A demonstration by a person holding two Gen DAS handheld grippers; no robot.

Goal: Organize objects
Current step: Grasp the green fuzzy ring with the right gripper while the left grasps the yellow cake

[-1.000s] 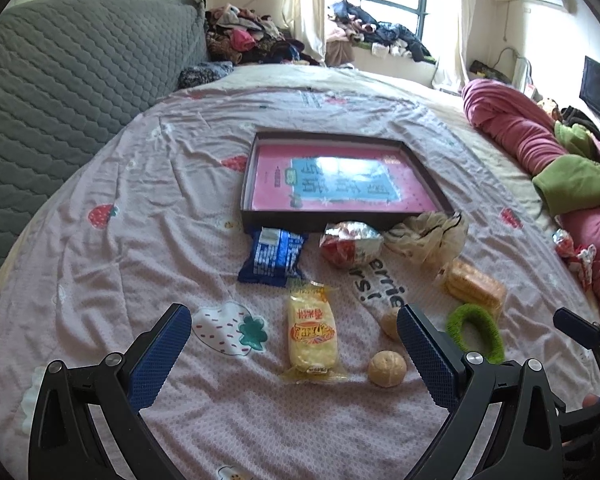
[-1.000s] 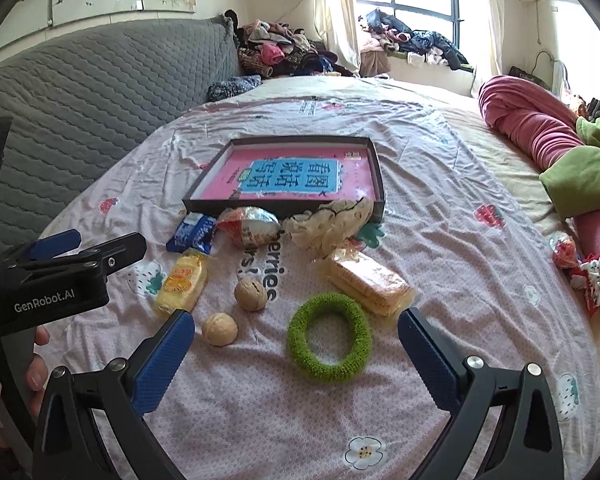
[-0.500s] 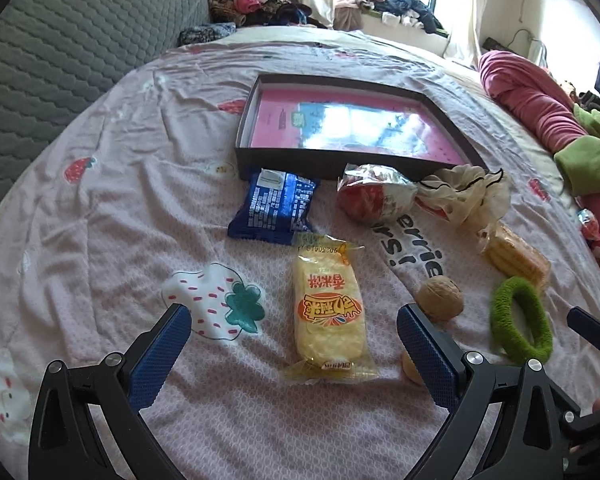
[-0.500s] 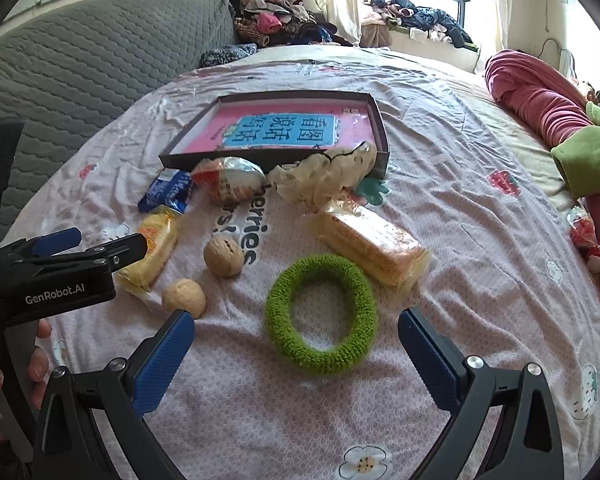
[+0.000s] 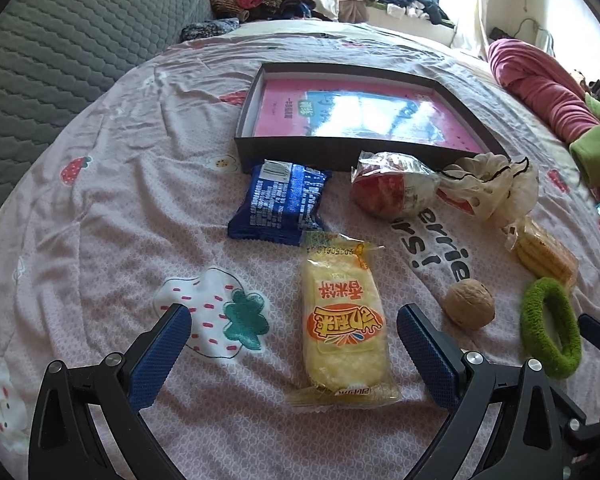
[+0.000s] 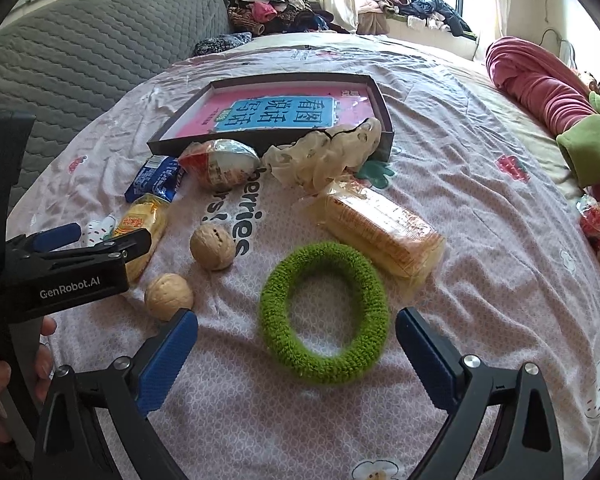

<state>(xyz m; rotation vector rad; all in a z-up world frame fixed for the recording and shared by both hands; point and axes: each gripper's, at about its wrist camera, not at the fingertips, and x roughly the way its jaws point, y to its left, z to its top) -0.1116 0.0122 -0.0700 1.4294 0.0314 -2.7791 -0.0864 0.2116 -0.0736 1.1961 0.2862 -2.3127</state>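
Spread over the bed, a pink patterned sheet (image 5: 112,216) carries a shallow dark box with a pink printed bottom (image 5: 340,156) and snacks just before it. Left tool (image 5: 292,332) hovers with fingers wide apart above the yellow plastic-wrapped rice cracker packet (image 5: 342,328), touching nothing. Right tool (image 6: 296,338) is likewise spread, empty, over the fuzzy green fabric ring (image 6: 324,312), with two tan walnuts (image 6: 212,246) lying nearby.

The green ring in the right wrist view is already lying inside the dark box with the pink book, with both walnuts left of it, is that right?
Not quite: the green ring lies on the bedsheet, short of the dark box. The right wrist view shows it; both walnuts are left of it.
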